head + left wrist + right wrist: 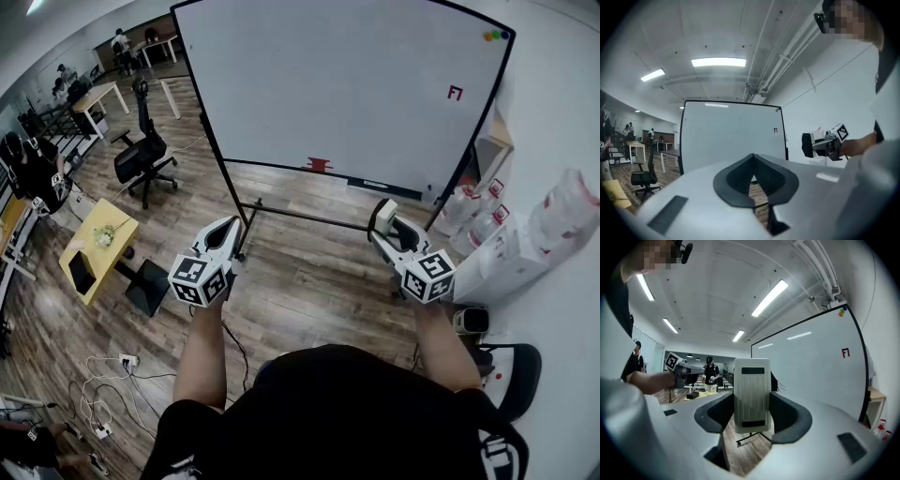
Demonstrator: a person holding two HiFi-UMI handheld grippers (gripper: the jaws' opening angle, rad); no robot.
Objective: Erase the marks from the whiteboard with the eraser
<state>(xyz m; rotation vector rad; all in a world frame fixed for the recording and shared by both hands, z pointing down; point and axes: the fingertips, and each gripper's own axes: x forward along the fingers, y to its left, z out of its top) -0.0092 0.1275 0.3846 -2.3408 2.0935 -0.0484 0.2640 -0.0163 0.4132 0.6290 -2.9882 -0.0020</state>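
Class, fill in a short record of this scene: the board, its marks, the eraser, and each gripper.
whiteboard: upright on a stand, mostly clean
red mark: upper right of the board, not yet erased
eraser: upright between the jaws of the right gripper, not touching the board
left gripper: jaws together, holding nothing

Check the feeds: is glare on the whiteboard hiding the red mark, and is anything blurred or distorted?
Head view: whiteboard evenly lit, red mark clear, frame bowed by the lens. Right gripper view: ceiling-light reflections streak the board left of the mark; eraser sharp. Left gripper view: mark tiny, corners vignetted.
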